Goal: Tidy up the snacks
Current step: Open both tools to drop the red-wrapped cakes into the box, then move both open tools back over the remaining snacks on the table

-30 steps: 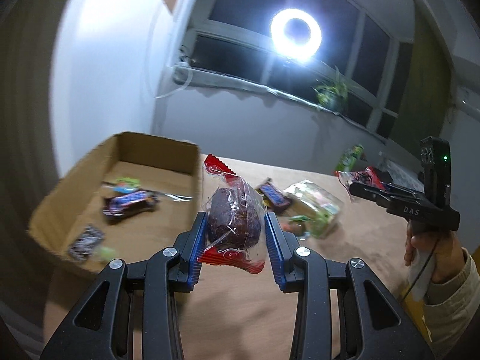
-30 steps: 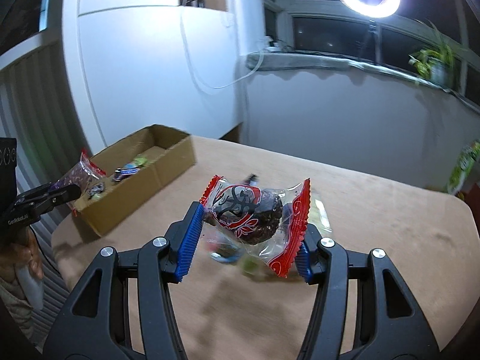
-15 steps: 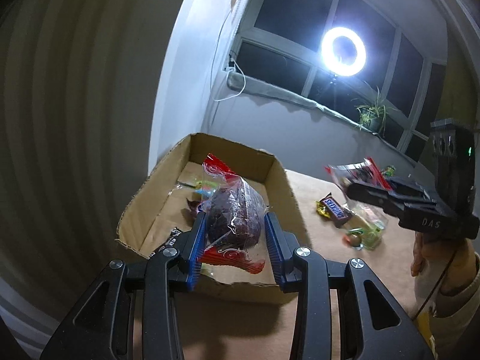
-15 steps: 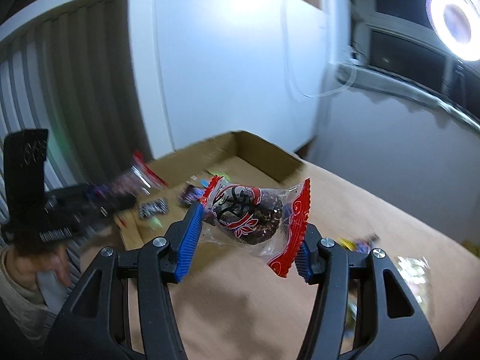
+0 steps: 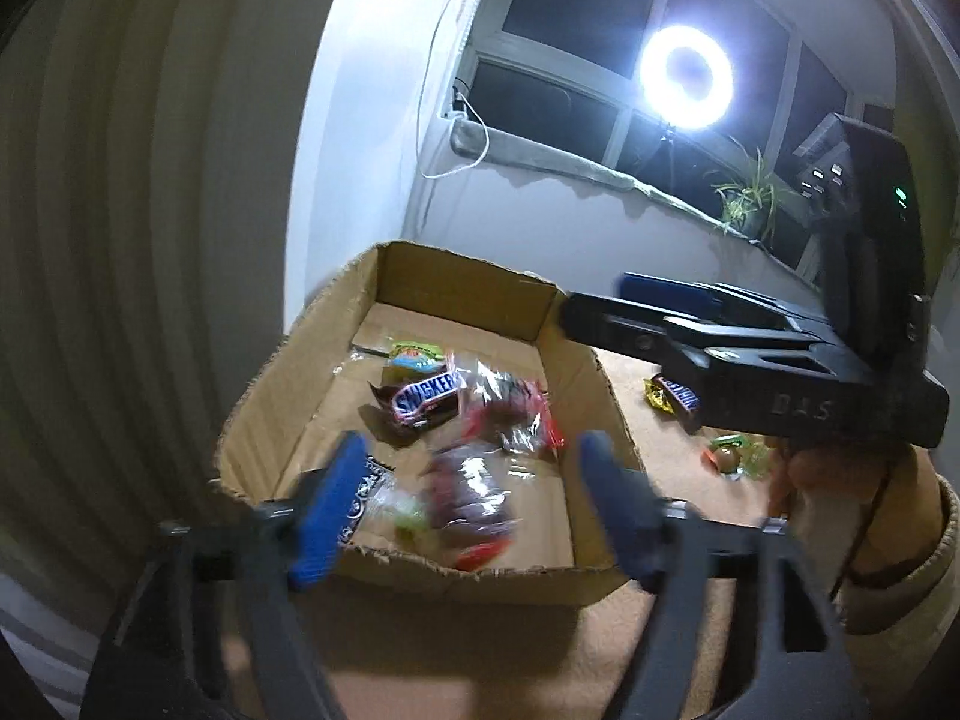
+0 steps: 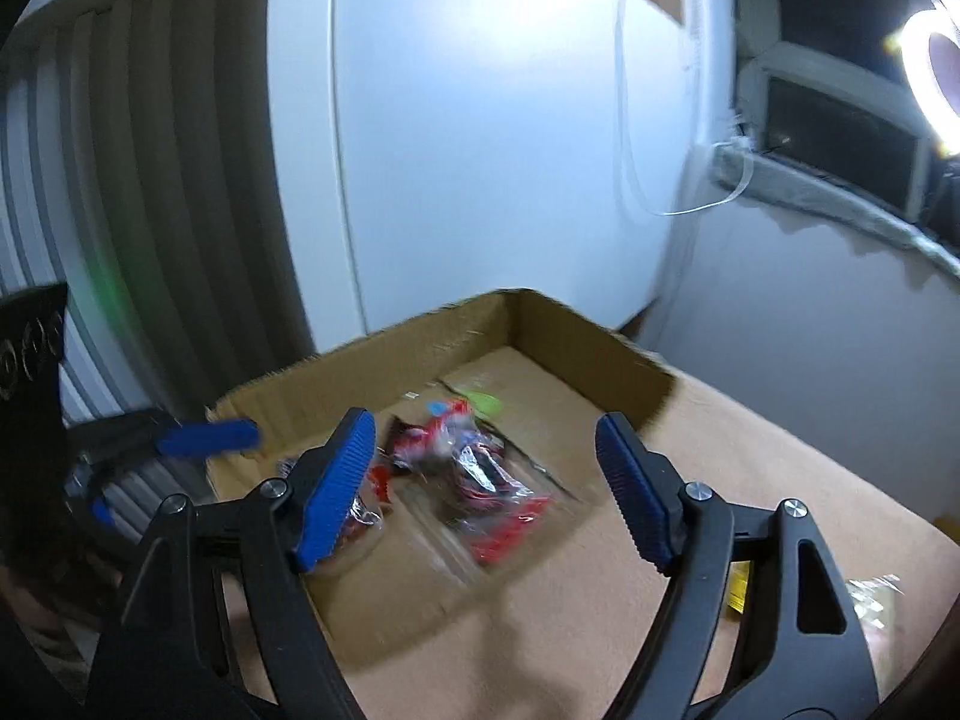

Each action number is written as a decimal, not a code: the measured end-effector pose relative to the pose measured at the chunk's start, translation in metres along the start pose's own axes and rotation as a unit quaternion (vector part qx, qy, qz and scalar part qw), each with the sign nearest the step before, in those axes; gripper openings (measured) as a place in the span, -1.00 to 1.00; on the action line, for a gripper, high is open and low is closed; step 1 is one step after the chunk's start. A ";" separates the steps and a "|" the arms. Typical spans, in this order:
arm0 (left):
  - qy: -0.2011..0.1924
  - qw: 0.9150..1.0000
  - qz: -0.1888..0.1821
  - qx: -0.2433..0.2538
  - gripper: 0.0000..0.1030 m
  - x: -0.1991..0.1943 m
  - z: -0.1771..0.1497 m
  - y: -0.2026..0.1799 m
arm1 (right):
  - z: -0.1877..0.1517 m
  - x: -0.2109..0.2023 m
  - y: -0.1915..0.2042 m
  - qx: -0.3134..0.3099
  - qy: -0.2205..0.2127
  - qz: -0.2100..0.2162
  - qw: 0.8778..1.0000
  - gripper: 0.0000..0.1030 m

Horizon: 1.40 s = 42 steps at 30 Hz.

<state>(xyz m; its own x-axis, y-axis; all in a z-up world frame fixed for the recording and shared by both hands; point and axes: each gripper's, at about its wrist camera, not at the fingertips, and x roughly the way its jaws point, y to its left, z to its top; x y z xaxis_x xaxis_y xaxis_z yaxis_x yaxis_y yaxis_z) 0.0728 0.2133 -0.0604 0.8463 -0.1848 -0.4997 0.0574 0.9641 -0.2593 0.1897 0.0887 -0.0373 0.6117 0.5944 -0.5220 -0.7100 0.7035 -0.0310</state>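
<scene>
Both grippers, left gripper (image 5: pixel 468 498) and right gripper (image 6: pixel 486 480), are opening over the cardboard box (image 5: pixel 288 360).
Earlier each pinched a wrapped cake; now the left gripper's cake (image 5: pixel 468 498) and the right gripper's cake (image 6: pixel 480 480) are free, blurred, inside the box.

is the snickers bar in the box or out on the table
In. The Snickers bar lies on the floor of the cardboard box, among other wrapped snacks; another bar sits outside on the table.
</scene>
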 end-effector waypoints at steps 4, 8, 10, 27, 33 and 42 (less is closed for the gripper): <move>-0.012 1.000 0.004 -0.012 0.49 -0.008 0.001 0.002 | -0.019 -0.024 -0.007 0.016 -0.008 -0.023 1.000 0.83; -0.018 1.000 0.009 -0.014 0.49 -0.013 0.003 0.000 | -0.035 -0.039 -0.007 0.036 -0.019 -0.028 0.999 0.83; -0.019 1.000 0.014 -0.014 0.49 -0.017 0.003 0.000 | -0.041 -0.045 -0.001 0.035 -0.027 -0.029 0.999 0.83; -0.023 1.000 0.017 0.012 0.53 -0.030 0.005 -0.039 | -0.085 -0.071 0.005 0.043 -0.013 -0.018 0.999 0.83; -0.015 0.999 0.010 0.028 0.53 -0.026 0.006 -0.056 | -0.095 -0.082 -0.008 0.057 -0.013 -0.024 0.998 0.83; 0.007 0.998 -0.018 0.055 0.54 -0.010 0.001 -0.093 | -0.118 -0.102 -0.057 0.094 -0.003 -0.072 0.993 0.83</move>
<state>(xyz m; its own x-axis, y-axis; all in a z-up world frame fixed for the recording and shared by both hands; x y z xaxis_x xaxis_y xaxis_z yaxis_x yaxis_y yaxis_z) 0.0594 0.1260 -0.0305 0.8357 -0.2211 -0.5028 0.1458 0.9719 -0.1850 0.1259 -0.0582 -0.0830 0.7045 0.4851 -0.5180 -0.5385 0.8408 0.0551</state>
